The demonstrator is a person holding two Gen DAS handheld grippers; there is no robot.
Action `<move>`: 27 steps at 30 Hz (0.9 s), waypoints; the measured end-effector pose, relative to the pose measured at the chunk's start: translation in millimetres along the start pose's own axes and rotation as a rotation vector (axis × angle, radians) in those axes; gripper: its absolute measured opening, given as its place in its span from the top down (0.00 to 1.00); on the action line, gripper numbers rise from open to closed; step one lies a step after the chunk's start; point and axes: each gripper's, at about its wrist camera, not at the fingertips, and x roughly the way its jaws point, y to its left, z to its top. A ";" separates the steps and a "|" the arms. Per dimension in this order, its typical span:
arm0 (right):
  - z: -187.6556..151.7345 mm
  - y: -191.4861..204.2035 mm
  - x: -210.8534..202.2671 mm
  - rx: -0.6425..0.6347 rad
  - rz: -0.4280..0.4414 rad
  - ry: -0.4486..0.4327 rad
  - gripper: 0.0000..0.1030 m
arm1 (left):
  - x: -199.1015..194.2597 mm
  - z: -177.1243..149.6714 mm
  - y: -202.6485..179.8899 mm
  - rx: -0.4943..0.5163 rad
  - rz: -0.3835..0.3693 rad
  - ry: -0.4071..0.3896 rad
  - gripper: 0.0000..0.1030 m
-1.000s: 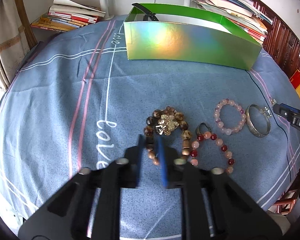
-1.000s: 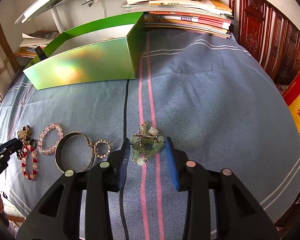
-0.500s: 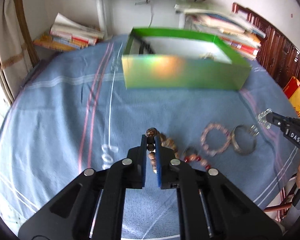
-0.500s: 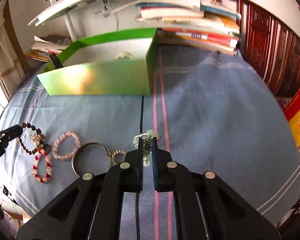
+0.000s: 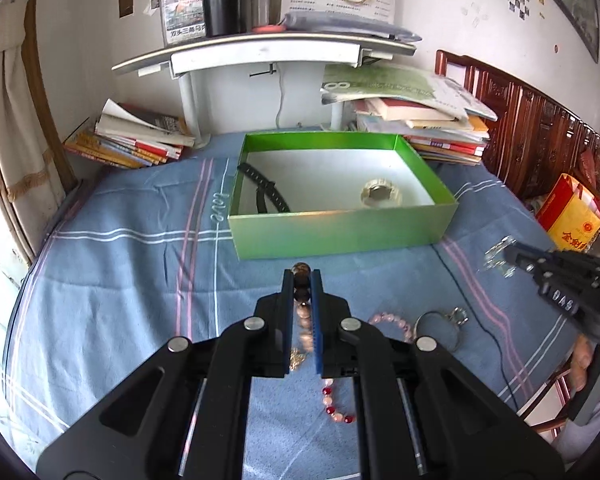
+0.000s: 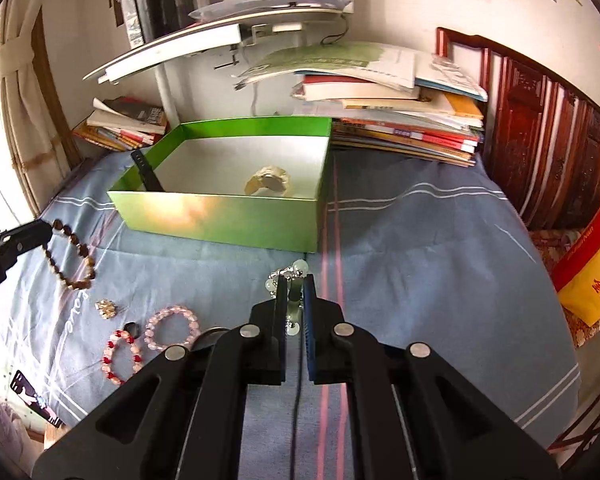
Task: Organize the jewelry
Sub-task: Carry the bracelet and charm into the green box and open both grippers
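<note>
My left gripper (image 5: pixel 301 280) is shut on a brown bead bracelet (image 5: pixel 302 300) and holds it in the air; the bracelet hangs from its tip in the right wrist view (image 6: pixel 70 256). My right gripper (image 6: pixel 295 284) is shut on a pale green bead bracelet (image 6: pixel 294 294), lifted above the cloth, and it also shows in the left wrist view (image 5: pixel 516 258). The green box (image 5: pixel 340 234) stands ahead of both, open, with a black strap (image 5: pixel 266 190) and a pale bracelet (image 5: pixel 381 194) inside.
On the blue cloth lie a pink bead bracelet (image 6: pixel 172 327), a red-and-pink bracelet (image 6: pixel 120 356), a gold brooch (image 6: pixel 106 308) and a silver bangle with a ring (image 5: pixel 440 326). Book stacks (image 5: pixel 416 128) stand behind the box. A black cable (image 5: pixel 488 328) crosses the cloth.
Both grippers closed on their bracelets on the cloth, then lifted them and moved up, so the open top of the green box has come into view.
</note>
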 end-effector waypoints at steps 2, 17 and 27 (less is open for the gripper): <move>7.0 4.3 -2.7 -0.006 0.017 -0.017 0.93 | -1.8 10.5 -0.4 0.005 0.001 -0.011 0.92; 118.7 22.2 68.9 -0.020 0.058 -0.041 0.92 | 97.4 116.0 -8.6 -0.008 -0.014 0.008 0.92; 94.5 16.7 129.7 0.022 0.059 0.083 0.68 | 169.9 99.0 0.6 -0.076 -0.001 0.126 0.80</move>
